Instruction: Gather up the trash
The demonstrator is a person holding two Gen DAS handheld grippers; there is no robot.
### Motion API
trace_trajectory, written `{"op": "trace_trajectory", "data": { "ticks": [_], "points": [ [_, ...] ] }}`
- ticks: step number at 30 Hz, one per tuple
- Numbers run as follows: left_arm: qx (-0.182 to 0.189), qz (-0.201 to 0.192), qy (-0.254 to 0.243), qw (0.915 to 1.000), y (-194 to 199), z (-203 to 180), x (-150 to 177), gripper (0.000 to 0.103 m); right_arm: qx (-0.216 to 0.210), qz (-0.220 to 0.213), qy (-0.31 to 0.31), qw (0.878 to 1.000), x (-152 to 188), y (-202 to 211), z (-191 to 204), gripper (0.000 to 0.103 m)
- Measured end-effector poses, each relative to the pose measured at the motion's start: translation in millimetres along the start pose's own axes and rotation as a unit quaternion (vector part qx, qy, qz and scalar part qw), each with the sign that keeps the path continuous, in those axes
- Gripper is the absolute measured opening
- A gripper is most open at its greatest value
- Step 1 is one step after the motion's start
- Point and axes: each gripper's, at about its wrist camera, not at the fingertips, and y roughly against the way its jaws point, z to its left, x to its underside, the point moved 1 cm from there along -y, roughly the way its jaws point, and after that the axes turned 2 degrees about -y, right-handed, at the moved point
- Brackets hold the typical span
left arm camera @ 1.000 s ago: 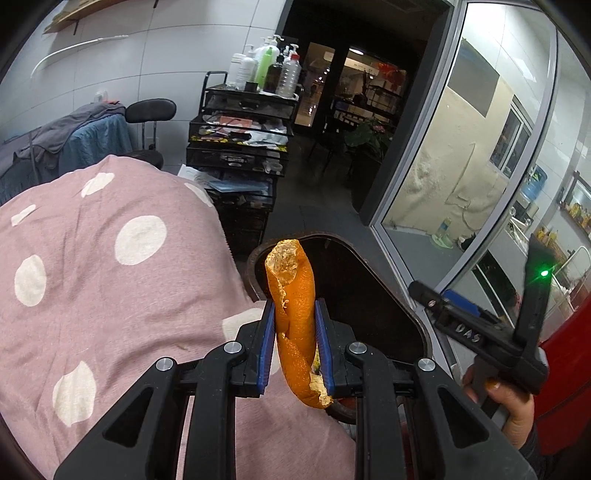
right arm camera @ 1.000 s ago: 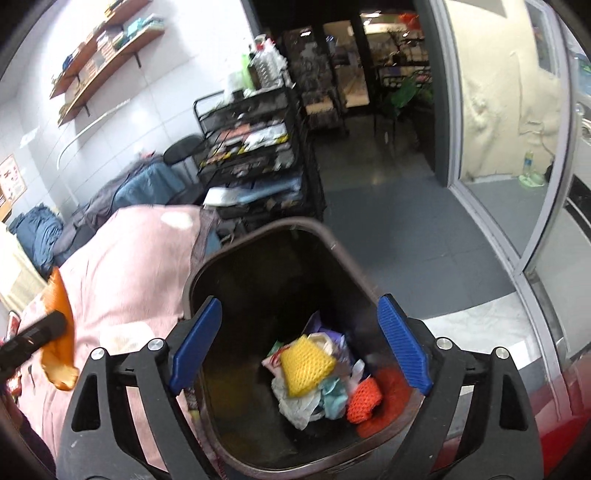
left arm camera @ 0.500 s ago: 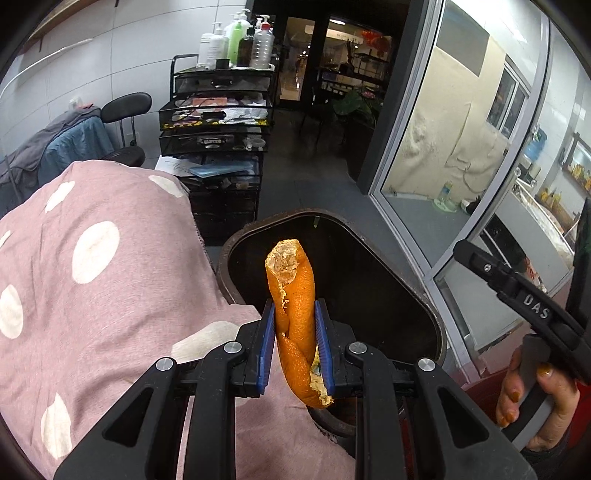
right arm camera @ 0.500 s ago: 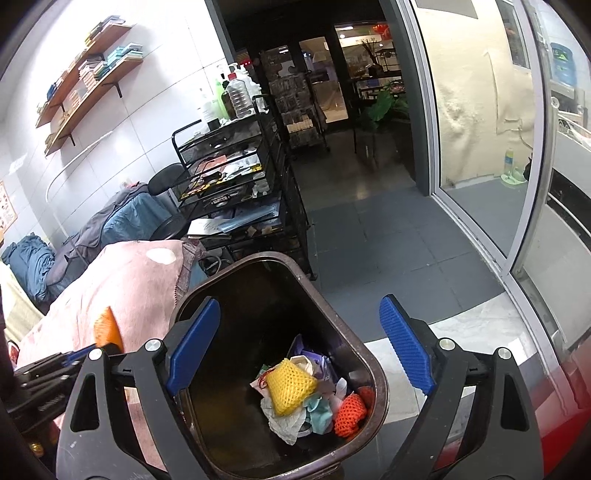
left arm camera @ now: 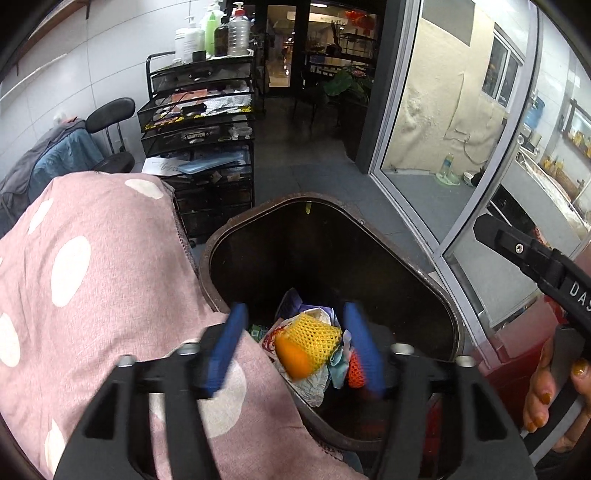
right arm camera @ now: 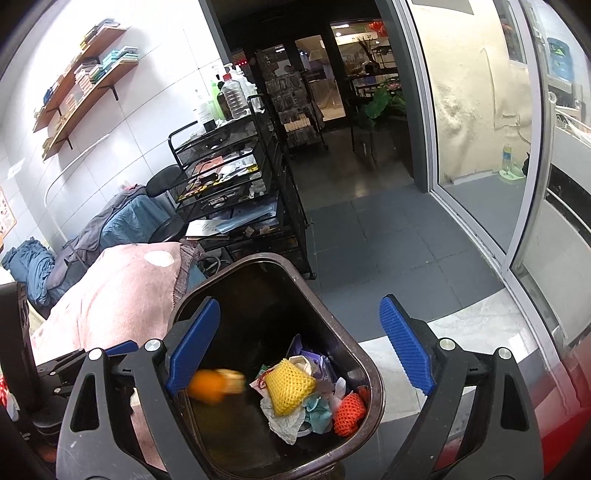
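Looking down into the dark brown bin (left arm camera: 402,258) from our left wrist camera, we see a heap of trash at its bottom: a yellow foam net (left arm camera: 314,338), crumpled white paper (left arm camera: 312,382), a teal scrap (left arm camera: 338,363) and an orange-red net (left arm camera: 355,367). Our left gripper (left arm camera: 295,350) is spread wide above the bin with nothing between its blue pads (left arm camera: 223,347), which are smeared by blur. The orange peel (left arm camera: 291,356) shows free of the pads, in front of the yellow net; in the right wrist view the peel (right arm camera: 210,384) is a blurred streak inside the bin near its left wall, so it is probably in mid-air, though we cannot say for sure.

Our right gripper (right arm camera: 299,345) is also open and empty over the bin (right arm camera: 376,373), one pad (right arm camera: 406,343) outside the rim. A pink spotted blanket (left arm camera: 92,266) presses against the bin's left side and hides part of its rim. Behind stands a black wire cart (left arm camera: 199,122) with bottles (left arm camera: 218,31) on top; its trays hold clutter too small to name. The right hand (left arm camera: 554,398) is cut off at the frame edge.
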Motion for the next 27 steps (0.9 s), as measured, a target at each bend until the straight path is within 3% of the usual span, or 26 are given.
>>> {"op": "trace_trajectory", "data": {
  "ticks": [4, 9, 16, 21, 27],
  "points": [
    [-0.007, -0.002, -0.017, 0.9998, -1.2, -4.8, 0.9, 0.078, 0.0, -0.002, -0.002, 1.0, -1.1, 1.7, -1.3, 0.089],
    [-0.017, -0.016, -0.019, 0.9996, 7.6, -5.9, 5.2, 0.08, 0.0, -0.004, -0.003, 1.0, -1.1, 1.7, -1.1, 0.09],
    [-0.034, -0.068, 0.004, 0.9971, 44.0, 4.1, 14.5, 0.087, -0.008, -0.005, 0.006, 1.0, 1.9, 3.8, 2.4, 0.091],
    [-0.055, -0.117, 0.035, 0.991, 80.2, 19.8, 30.5, 0.094, -0.02, -0.014, 0.027, 0.999, 5.9, 7.5, 14.0, 0.092],
    [-0.098, -0.183, 0.079, 0.975, 126.9, 43.6, 61.1, 0.098, -0.049, -0.031, 0.062, 0.996, 19.3, 17.5, 40.1, 0.096]
  ]
}}
